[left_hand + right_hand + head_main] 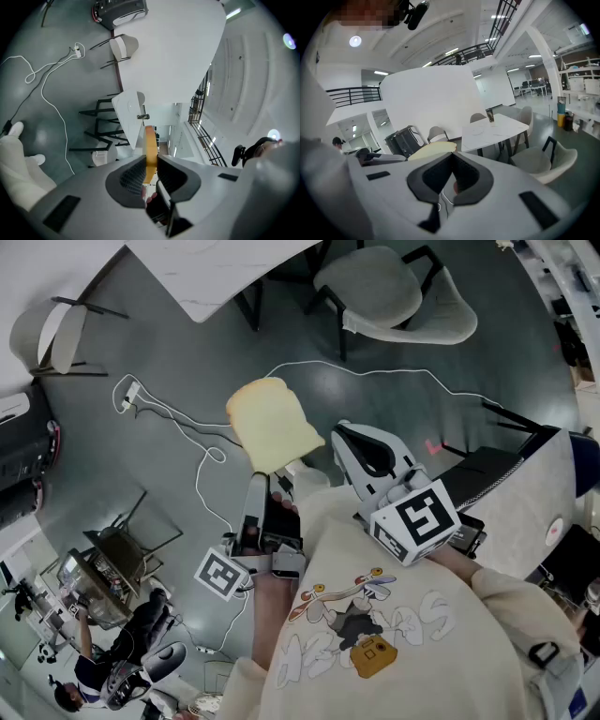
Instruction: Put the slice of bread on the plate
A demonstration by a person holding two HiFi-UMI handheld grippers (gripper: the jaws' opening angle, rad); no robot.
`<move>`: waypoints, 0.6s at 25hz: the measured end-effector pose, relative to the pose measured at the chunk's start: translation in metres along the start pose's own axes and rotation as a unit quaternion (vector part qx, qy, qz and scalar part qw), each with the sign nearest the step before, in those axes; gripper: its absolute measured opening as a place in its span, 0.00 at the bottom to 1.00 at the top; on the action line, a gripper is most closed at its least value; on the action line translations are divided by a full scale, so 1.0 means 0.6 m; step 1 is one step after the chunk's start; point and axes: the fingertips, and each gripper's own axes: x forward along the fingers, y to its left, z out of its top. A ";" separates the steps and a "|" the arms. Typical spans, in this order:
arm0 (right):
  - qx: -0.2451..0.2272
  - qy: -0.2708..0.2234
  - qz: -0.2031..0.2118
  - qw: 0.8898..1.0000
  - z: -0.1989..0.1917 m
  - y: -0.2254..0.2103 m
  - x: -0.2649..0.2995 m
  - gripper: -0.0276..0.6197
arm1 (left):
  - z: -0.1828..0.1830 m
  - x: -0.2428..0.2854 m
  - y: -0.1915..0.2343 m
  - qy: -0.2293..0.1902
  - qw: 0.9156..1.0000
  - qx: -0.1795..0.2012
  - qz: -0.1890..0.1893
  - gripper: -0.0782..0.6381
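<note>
Nearest the head camera we note the wearer's cream sweatshirt (375, 634) with a cartoon print on the chest. Both tools are held out just beyond it, above a grey floor (169, 362).

The left gripper (269, 479) has its jaws at a narrow setting, clamped on the slice of bread (273, 424). In the left gripper view the slice (150, 143) stands edge-on between the two ribbed pads (132, 174), both pressing its faces, with its orange crust rising clear of the jaw tips. In the head view the slice shows its pale face, held in the air and well off any surface, gripped at its lower edge.

The right gripper (364, 444) sits just beside the slice, on its right, apart from it. Its own view shows the jaws (451, 159) brought together at the tips with nothing between them; the marker cube (418, 520) rides behind them. That view also catches the bread's pale face (432, 150) to the left of the closed jaws.

Further out, a white cable (201, 460) loops across the floor below the slice. Beyond it stand a padded chair (398, 292) and a white table (211, 268) – the right gripper view shows that table (494, 130) with a tall dark container (489, 115) standing on it. A black equipment case (23, 456) sits at the far left.
</note>
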 end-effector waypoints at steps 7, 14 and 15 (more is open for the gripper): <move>-0.020 -0.006 0.007 1.000 0.002 0.029 0.011 0.05 | 0.015 -0.018 -0.005 0.002 1.000 0.002 0.000 0.22; -0.012 -0.023 0.015 1.000 0.012 0.034 0.010 0.05 | 0.023 -0.017 -0.017 -0.002 1.000 0.012 -0.009 0.22; -0.002 -0.025 0.017 1.000 0.014 0.031 0.007 0.05 | 0.020 -0.014 -0.017 0.000 1.000 0.010 -0.008 0.22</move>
